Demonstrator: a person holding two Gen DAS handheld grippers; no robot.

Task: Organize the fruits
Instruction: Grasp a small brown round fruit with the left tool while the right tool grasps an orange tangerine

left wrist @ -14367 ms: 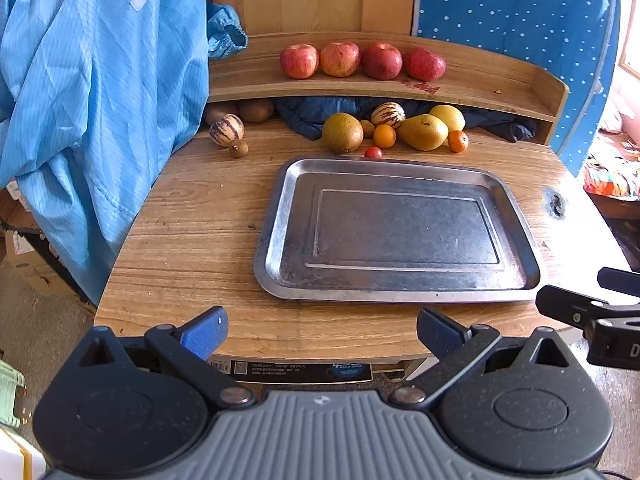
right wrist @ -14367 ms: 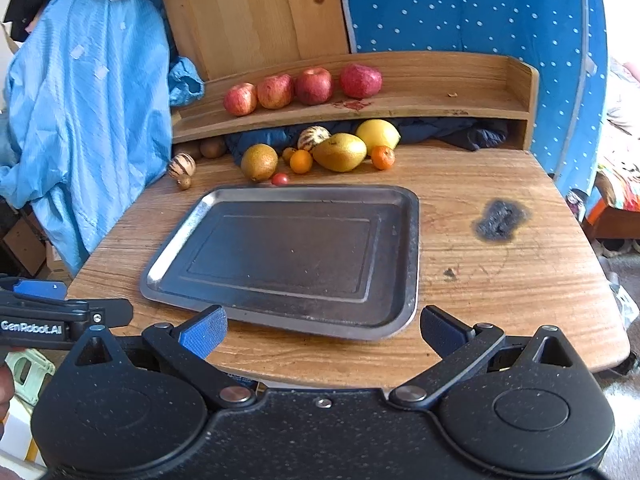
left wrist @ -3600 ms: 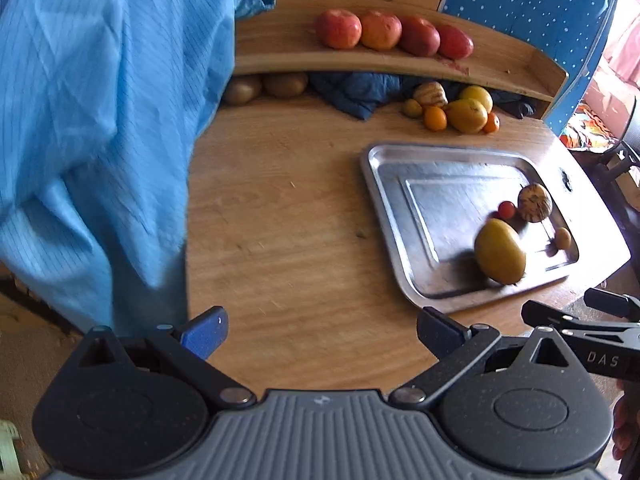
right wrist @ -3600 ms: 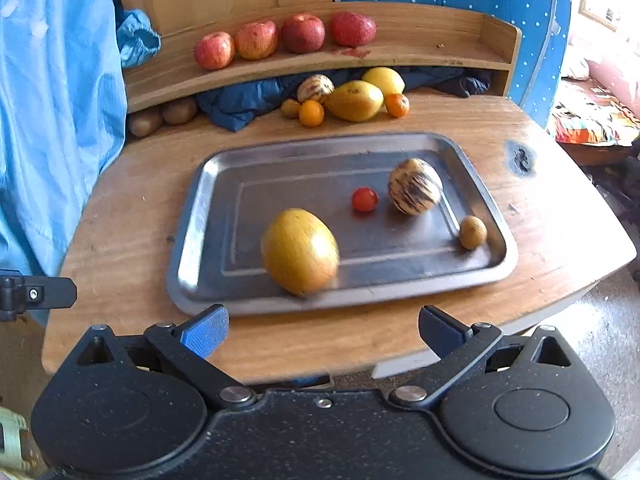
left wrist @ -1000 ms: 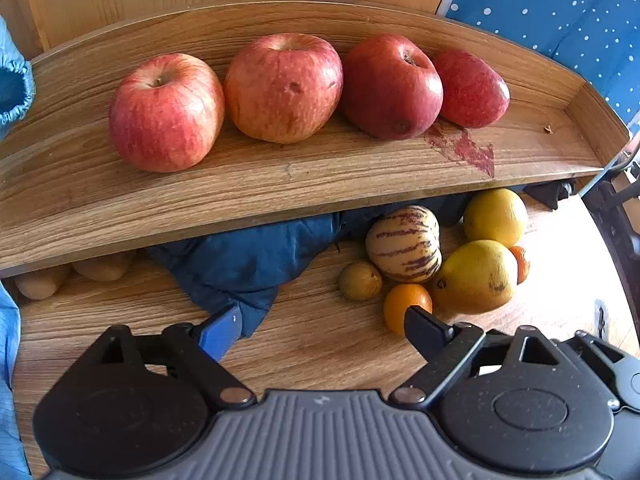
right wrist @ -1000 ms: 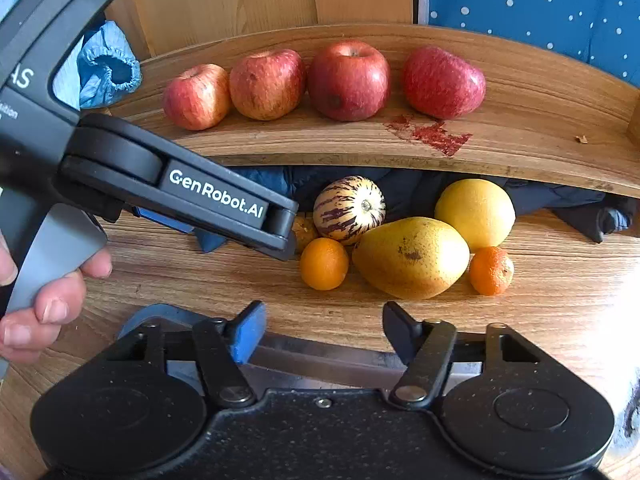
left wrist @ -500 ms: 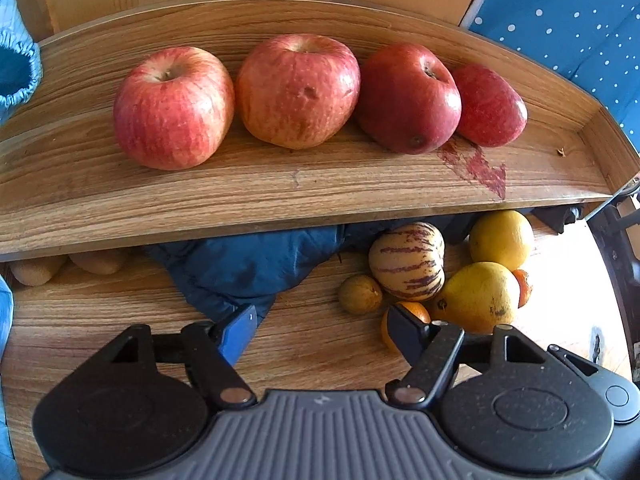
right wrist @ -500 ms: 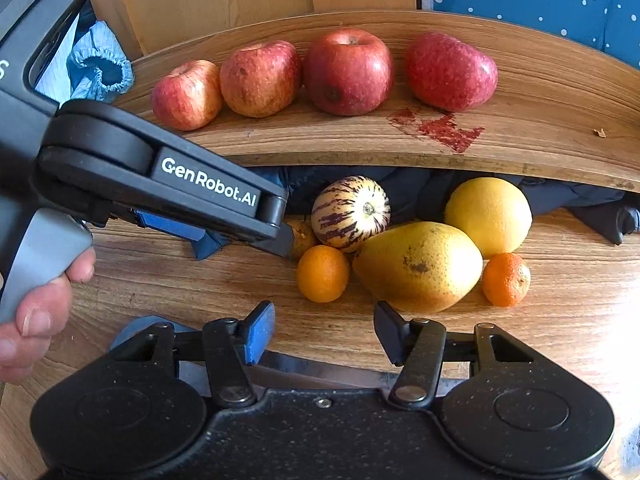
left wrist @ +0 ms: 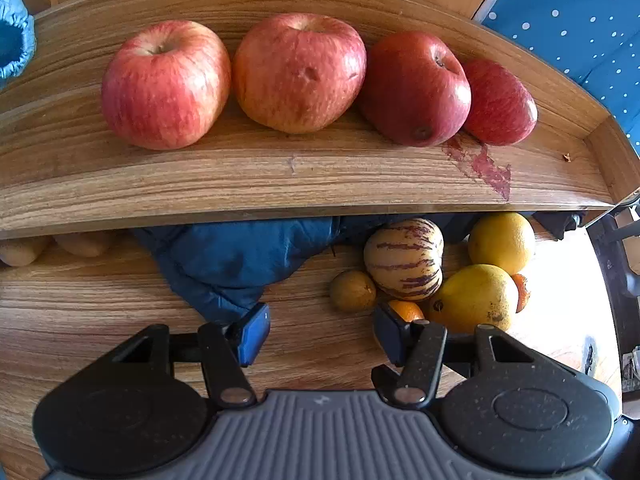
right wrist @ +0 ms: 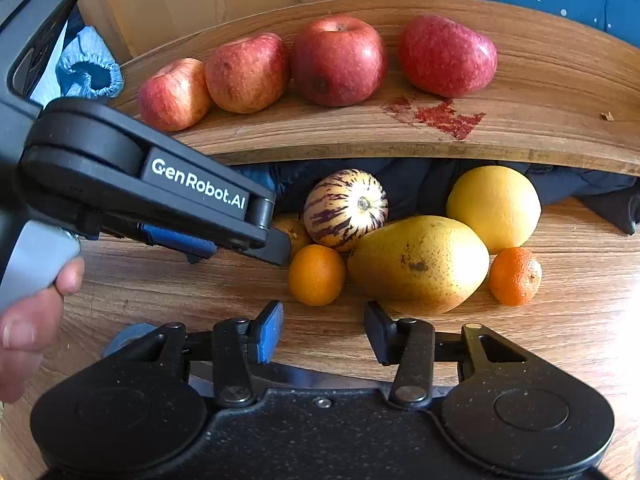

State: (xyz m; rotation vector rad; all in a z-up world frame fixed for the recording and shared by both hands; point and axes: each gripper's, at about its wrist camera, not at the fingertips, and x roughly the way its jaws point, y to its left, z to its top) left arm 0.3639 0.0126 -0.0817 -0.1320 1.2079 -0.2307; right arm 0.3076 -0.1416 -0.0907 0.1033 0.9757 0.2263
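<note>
Both tools now sit close to the fruit pile, the left tool (left wrist: 320, 330) and right tool (right wrist: 323, 330) each with jaws narrower than a second ago.

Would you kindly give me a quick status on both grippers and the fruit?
Left hand-held gripper open, empty, near small orange. Right hand-held gripper open, empty, facing the same pile. Four apples on shelf. Nothing blocking.

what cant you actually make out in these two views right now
- Small brownish fruit: right wrist view, mostly behind the left tool.
- Orange: left wrist view, half hidden by a tool finger.
- Pale tubers: left view, under the shelf.
- Tray: barely visible behind the right tool.
</note>
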